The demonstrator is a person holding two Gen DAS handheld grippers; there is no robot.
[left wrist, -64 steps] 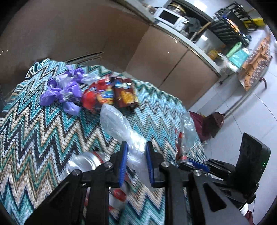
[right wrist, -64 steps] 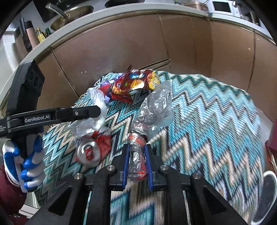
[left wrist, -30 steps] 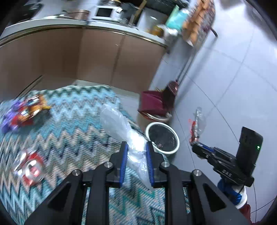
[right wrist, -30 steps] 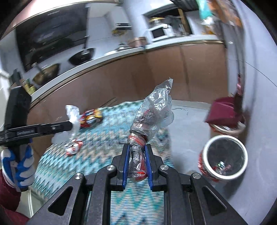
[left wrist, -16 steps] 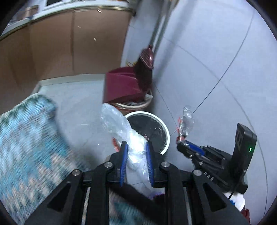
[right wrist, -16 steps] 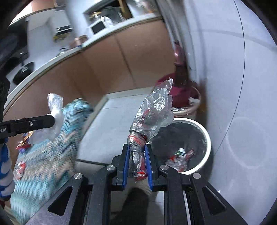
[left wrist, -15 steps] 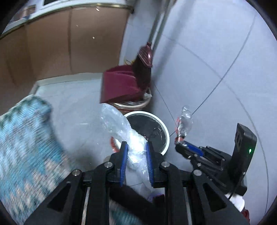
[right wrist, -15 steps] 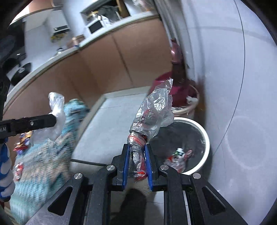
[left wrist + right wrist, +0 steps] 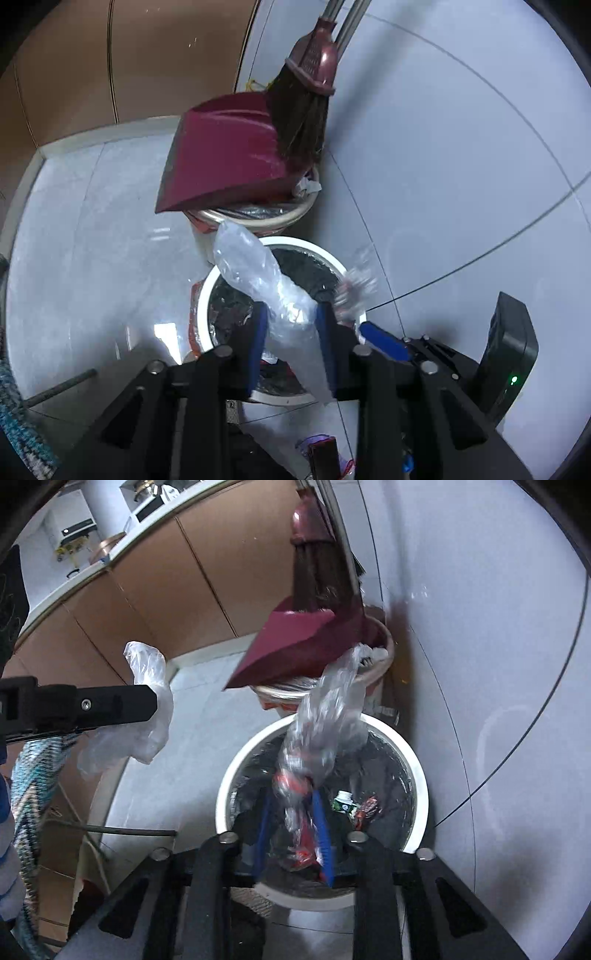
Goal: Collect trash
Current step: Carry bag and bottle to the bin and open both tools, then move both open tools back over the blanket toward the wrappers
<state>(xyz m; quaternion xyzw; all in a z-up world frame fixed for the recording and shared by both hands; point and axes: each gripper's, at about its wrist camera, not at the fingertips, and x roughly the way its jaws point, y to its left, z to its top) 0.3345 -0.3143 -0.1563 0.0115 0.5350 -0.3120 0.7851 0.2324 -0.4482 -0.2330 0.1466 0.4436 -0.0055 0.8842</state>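
Left wrist view: the left gripper [image 9: 291, 343] hangs over one white-rimmed trash bin [image 9: 207, 295] lined in black; its jaws have just been opening, and they now stand apart with one clear plastic bag [image 9: 258, 273] loose between the blue pads, which no longer clamp it; the bag leans up and left across the bin's rim; no writing on it can be read; behind stands a second bin [image 9: 273, 218] topped by one maroon dustpan [image 9: 225, 151], with one broom [image 9: 306, 99] leaning on the wall; at lower right the right gripper [image 9: 365, 325] shows, a blurred clear wrapper [image 9: 356, 286] at its tip.

Right wrist view: the right gripper [image 9: 291, 834] points down into the same trash bin [image 9: 421, 775]; its jaws have just been opening, now parted, and one crumpled clear bottle [image 9: 325, 720] with a red label, its print too blurred to read, sits slack between them over the bin's mouth; two or so small wrappers [image 9: 354, 805] lie inside, their lettering illegible; at left the left gripper [image 9: 151, 701] shows side-on with the plastic bag [image 9: 147, 709]; a zigzag cloth [image 9: 33, 775] hangs at the left edge.
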